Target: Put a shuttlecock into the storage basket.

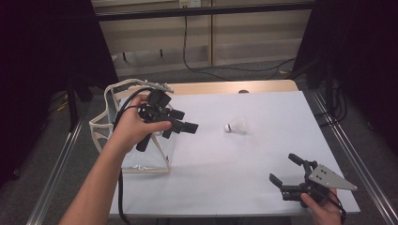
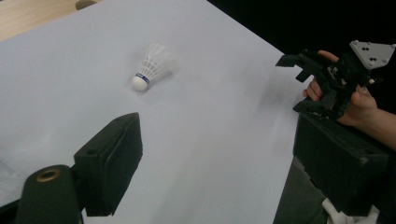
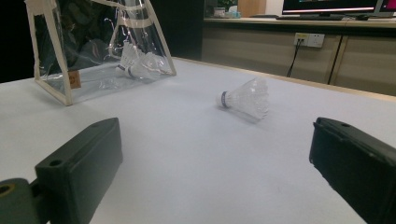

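A white shuttlecock [image 1: 237, 125] [image 2: 152, 65] [image 3: 245, 98] lies on its side on the white table [image 1: 263, 154], right of centre. My left gripper [image 1: 184, 121] [image 2: 224, 172] hovers over the table's left part, just right of the clear bag. Its jaws point toward the shuttlecock, open, with nothing between them. Near the front right corner my right gripper [image 1: 284, 168] [image 3: 217, 172] is held low, open and holding nothing, facing the shuttlecock. It also shows far off in the left gripper view [image 2: 293, 84].
A clear plastic bag [image 1: 119, 136] [image 3: 70, 88] with cream trim stands at the table's left edge, holding two shuttlecocks [image 3: 137, 63]. Beyond the table's wooden far edge [image 1: 225, 87] are cabinets and cables.
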Demonstrator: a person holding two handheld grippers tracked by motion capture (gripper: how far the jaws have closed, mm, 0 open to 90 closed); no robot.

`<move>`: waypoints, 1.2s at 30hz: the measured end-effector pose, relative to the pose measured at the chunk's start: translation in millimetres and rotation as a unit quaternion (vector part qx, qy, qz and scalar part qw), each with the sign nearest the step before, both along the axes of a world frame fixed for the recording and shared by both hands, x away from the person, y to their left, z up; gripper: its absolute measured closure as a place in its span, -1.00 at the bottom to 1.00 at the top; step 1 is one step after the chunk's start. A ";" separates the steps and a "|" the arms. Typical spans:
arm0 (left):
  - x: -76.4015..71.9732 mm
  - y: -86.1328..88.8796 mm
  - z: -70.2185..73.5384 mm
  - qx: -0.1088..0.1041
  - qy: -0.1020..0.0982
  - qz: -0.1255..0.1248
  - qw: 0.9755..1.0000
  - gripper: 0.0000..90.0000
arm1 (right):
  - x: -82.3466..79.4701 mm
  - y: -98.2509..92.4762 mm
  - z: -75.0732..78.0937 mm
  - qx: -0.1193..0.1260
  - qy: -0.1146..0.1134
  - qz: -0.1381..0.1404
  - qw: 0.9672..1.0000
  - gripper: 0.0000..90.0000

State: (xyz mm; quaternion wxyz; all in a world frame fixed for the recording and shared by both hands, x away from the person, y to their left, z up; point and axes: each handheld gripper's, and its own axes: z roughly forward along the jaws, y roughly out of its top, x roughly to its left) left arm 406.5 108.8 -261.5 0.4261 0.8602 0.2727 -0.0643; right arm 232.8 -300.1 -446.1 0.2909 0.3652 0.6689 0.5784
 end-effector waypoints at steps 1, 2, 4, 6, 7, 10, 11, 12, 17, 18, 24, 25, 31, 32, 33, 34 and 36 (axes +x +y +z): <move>-0.3 -0.7 -0.6 0.004 -0.002 -0.004 1.000 -0.65 | -0.1 -0.1 0.0 -0.001 0.000 0.001 1.000 -0.95; -1.2 -2.1 -1.5 0.002 -0.001 -0.004 1.000 -0.65 | -0.1 -0.1 0.0 -0.001 0.000 0.001 1.000 -0.95; -2.1 -3.8 -3.1 0.002 -0.001 -0.006 1.000 -0.65 | 0.0 -0.1 0.0 0.000 0.000 0.000 1.000 -0.95; -3.1 -5.5 -5.1 0.003 0.000 -0.009 1.000 -0.65 | 0.0 -0.2 0.0 0.000 0.000 0.000 1.000 -0.95; -3.6 -6.5 -6.8 0.002 0.002 -0.010 1.000 -0.65 | 0.0 -0.1 0.0 0.000 -0.001 0.000 1.000 -0.95; -4.5 -8.0 -10.2 0.008 0.003 -0.014 1.000 -0.65 | -0.2 0.0 0.0 -0.001 0.000 0.001 1.000 -0.95; -4.9 -8.9 -12.4 0.008 0.004 -0.014 1.000 -0.65 | -0.2 0.1 0.0 -0.001 0.000 0.001 1.000 -0.95; -5.1 -9.5 -13.7 0.007 0.006 -0.014 1.000 -0.65 | -0.2 0.1 0.0 0.000 0.000 0.002 1.000 -0.95; -7.5 -12.8 -15.8 0.009 0.000 -0.019 1.000 -0.65 | -0.3 0.0 0.0 -0.001 0.000 0.001 1.000 -0.95; -8.0 -13.3 -15.8 0.008 0.001 -0.021 1.000 -0.65 | -0.2 0.1 0.0 0.000 0.000 0.002 1.000 -0.95; -10.7 -17.0 -17.9 0.009 0.002 -0.027 1.000 -0.65 | -0.2 0.4 0.1 0.000 -0.001 0.002 1.000 -0.95; -11.3 -17.8 -18.9 0.007 0.003 -0.028 1.000 -0.65 | -0.2 0.3 0.1 -0.001 -0.001 0.002 1.000 -0.95; -13.8 -22.8 -24.2 0.010 0.006 -0.033 0.999 -0.65 | -0.4 0.5 0.2 0.001 0.000 0.002 1.000 -0.95; -13.7 -23.1 -25.2 0.009 0.008 -0.037 0.999 -0.65 | -0.4 0.2 0.2 0.000 -0.001 0.001 1.000 -0.95; -14.0 -23.7 -26.4 0.008 0.008 -0.037 0.999 -0.65 | -0.5 0.2 0.2 0.000 0.000 0.002 1.000 -0.95; -14.3 -24.4 -27.7 0.007 0.010 -0.037 0.999 -0.65 | -0.4 0.0 0.2 -0.001 0.000 0.002 1.000 -0.95; -14.7 -25.3 -30.2 0.006 0.011 -0.040 0.999 -0.65 | -0.4 0.2 0.2 0.000 0.000 0.001 1.000 -0.95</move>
